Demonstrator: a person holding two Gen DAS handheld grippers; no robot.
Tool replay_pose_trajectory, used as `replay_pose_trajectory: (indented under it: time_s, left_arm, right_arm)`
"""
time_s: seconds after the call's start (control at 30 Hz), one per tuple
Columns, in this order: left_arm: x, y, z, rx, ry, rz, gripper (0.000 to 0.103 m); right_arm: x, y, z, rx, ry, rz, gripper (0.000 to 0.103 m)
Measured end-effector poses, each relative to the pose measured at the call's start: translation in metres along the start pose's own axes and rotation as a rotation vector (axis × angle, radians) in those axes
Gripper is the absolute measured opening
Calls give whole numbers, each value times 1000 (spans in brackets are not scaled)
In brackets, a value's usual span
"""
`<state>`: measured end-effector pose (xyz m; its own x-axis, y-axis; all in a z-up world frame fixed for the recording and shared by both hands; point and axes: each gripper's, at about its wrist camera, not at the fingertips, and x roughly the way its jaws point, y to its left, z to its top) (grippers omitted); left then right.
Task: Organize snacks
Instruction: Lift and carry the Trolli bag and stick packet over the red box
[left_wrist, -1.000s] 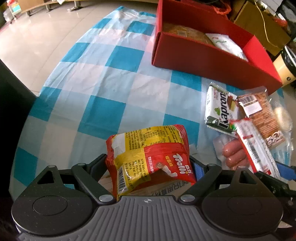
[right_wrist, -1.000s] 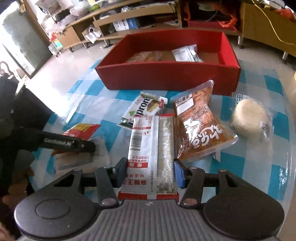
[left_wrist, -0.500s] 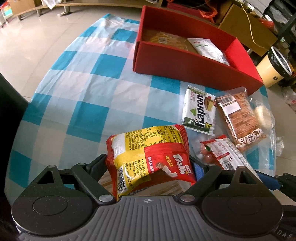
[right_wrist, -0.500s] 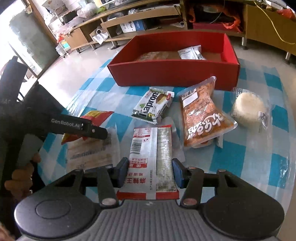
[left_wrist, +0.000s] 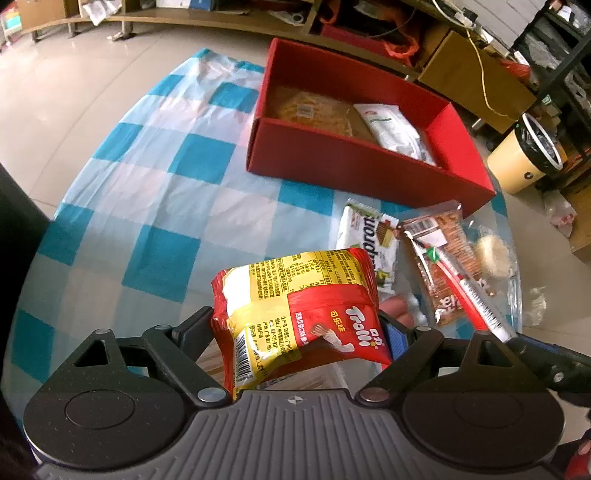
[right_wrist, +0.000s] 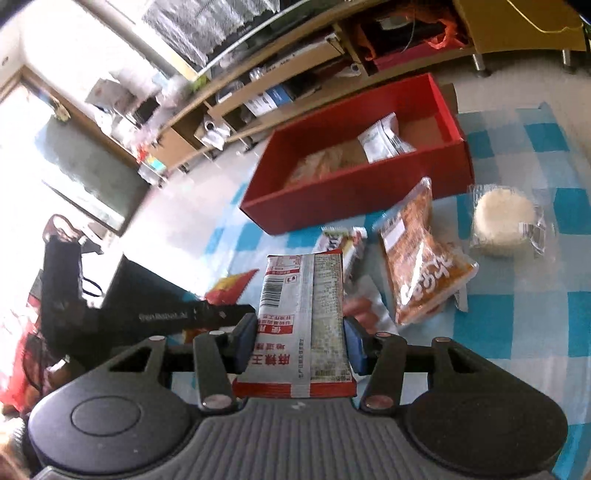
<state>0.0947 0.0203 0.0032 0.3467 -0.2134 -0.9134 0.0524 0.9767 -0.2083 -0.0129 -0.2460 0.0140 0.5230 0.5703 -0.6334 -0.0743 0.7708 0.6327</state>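
My left tongs (left_wrist: 295, 328) clamp a crinkled red-yellow foil bag (left_wrist: 299, 314); right tongs (right_wrist: 301, 339) clamp a flat grey-red plastic packet (right_wrist: 301, 321).

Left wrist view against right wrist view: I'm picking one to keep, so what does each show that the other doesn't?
Only left wrist: the left gripper clamping the Trolli bag, and a bin. Only right wrist: the right gripper clamping the silver packet's flat face, and window-side shelves. Both: red box, brown snack bag, checked cloth.
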Motion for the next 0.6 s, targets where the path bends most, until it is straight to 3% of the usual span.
replay_pose_trajectory:
  time_s: [0.6]
  left_arm:
    - [-15, -35, 60, 6, -109, -36, 92]
  right_arm:
    - [-13, 2, 54, 32, -135, 58, 48]
